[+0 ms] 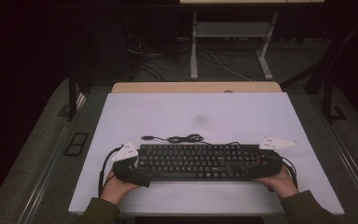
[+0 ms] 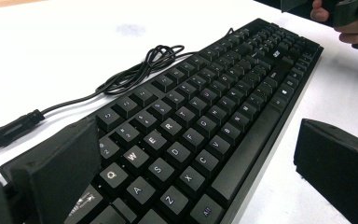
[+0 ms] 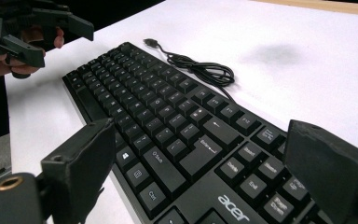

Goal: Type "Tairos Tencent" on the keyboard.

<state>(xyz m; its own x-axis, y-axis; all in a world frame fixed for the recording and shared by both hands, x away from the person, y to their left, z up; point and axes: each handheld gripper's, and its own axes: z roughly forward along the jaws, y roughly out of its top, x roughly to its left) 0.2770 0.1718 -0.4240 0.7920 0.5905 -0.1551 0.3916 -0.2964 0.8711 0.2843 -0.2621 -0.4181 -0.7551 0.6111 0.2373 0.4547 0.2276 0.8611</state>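
A black Acer keyboard [image 1: 200,161] lies on the white board [image 1: 196,112], near its front edge. Its black cable [image 1: 184,138] is coiled behind it and ends in a USB plug [image 2: 9,130]. My left gripper [image 1: 142,172] is open at the keyboard's left end. In the left gripper view [image 2: 196,172] one jaw sits by the back edge and the other off the front edge. My right gripper [image 1: 251,169] is open at the right end, and the right gripper view [image 3: 205,172] has its jaws either side of the keys [image 3: 168,116]. A hand holds each gripper.
A grey smudge [image 1: 199,120] marks the board behind the cable. The wooden table edge [image 1: 196,87] shows at the back, with a desk frame [image 1: 228,32] and floor cables beyond. Bare white board lies behind the keyboard.
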